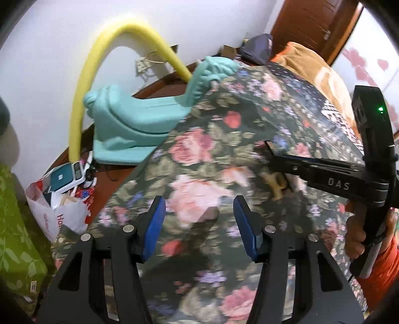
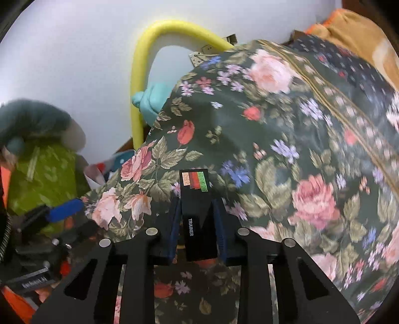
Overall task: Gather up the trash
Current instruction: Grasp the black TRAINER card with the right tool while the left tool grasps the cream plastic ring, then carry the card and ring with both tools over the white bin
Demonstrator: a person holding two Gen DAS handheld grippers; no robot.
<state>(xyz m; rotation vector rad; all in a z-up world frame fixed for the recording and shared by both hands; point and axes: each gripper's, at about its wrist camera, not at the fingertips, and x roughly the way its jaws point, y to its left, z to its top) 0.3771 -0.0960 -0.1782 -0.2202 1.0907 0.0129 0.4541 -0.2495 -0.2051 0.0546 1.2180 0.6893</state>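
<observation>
My right gripper (image 2: pixel 197 211) is shut on a flat black box (image 2: pixel 197 199) with "TRAINER" printed on it and coloured swatches at its far end; it holds the box over the floral bedspread (image 2: pixel 286 139). In the left wrist view the same box (image 1: pixel 324 169) sticks out of the right gripper at the right. My left gripper (image 1: pixel 199 219) is open and empty above the bedspread (image 1: pixel 199 162). A white and red plastic bag (image 1: pixel 59 209) full of boxes and paper stands on the floor to the left of the bed.
A teal plastic toy (image 1: pixel 129 129) and a bent yellow foam tube (image 1: pixel 82 74) stand by the white wall. A green leaf-print bundle (image 1: pixel 15 236) lies far left. An orange blanket (image 1: pixel 324 74) and a wooden door (image 1: pixel 311 22) lie beyond the bed.
</observation>
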